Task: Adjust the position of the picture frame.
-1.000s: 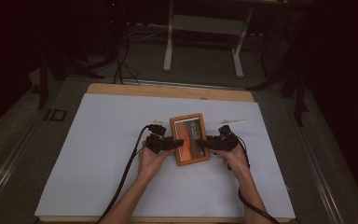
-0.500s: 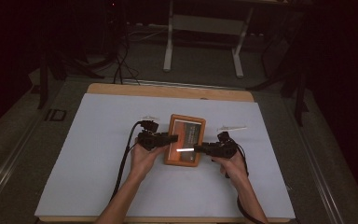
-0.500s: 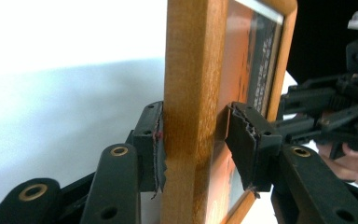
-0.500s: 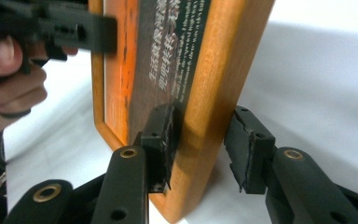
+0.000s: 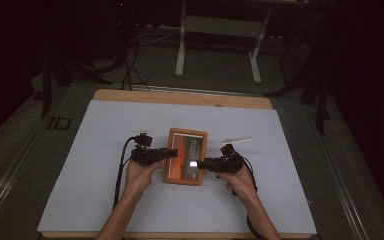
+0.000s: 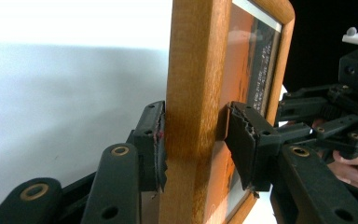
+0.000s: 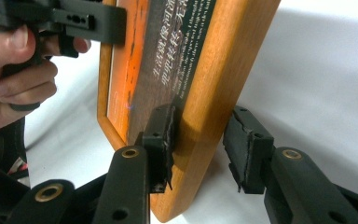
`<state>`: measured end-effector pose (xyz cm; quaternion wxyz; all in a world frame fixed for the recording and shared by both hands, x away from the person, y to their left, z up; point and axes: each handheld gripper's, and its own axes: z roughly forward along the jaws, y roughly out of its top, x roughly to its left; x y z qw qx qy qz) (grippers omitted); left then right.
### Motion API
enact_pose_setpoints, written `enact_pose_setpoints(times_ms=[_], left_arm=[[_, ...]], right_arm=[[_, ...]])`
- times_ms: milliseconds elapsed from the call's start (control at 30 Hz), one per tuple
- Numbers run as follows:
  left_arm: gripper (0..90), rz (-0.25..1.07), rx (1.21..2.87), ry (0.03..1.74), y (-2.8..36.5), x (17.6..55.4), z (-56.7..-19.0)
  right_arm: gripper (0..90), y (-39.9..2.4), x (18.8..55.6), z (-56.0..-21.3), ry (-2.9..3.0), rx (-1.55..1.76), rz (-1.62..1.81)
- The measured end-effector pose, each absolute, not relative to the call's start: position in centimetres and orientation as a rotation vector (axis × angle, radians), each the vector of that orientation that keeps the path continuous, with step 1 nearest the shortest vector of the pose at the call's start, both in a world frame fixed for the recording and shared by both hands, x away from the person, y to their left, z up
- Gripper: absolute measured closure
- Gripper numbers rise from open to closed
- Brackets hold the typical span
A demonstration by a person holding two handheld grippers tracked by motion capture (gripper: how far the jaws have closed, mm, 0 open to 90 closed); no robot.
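While picture frame [image 5: 185, 156] sits between my hands above table [image 5: 95, 150], left gripper [image 5: 172, 153] jaws clamp its left rail; right gripper [image 5: 201, 163] jaws, just closing, straddle right rail, one pad touching, other apart.

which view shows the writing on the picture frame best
The right gripper view: the picture frame is close, its white lettering sharp. The left gripper view shows it edge-on, text squeezed. The high view shows the whole frame, too small to read.
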<state>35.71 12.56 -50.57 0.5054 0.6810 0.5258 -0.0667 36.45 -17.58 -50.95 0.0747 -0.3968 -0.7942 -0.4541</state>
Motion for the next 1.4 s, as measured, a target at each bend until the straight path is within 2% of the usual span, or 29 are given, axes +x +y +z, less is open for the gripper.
enact_pose_setpoints(times_ms=[267, 600, 867, 967, 1133, 1400], left_arm=[[58.3, -0.249, 1.592, 1.331, 13.3, 36.2, -52.6], [55.2, -0.257, 1.604, 1.393, 12.6, 36.6, -54.1], [49.6, -0.172, 1.671, 1.373, 12.3, 36.3, -53.7], [46.5, -0.157, 1.690, 1.371, 12.5, 36.3, -53.7], [43.3, -0.089, 1.729, 1.359, 12.5, 35.5, -53.2], [42.9, 0.048, 1.776, 1.331, 13.6, 33.4, -52.4]], right_arm=[[60.4, -17.2, 37.1, -52.3, -2.326, -1.190, -1.337], [56.0, -17.7, 37.8, -53.5, -2.285, -1.266, -1.296], [53.6, -17.5, 37.6, -53.4, -2.328, -1.250, -1.298], [45.0, -17.5, 37.5, -53.3, -2.389, -1.242, -1.295], [38.0, -17.7, 37.4, -53.3, -2.422, -1.238, -1.292], [34.9, -18.1, 37.0, -52.2, -2.544, -1.236, -1.301]])
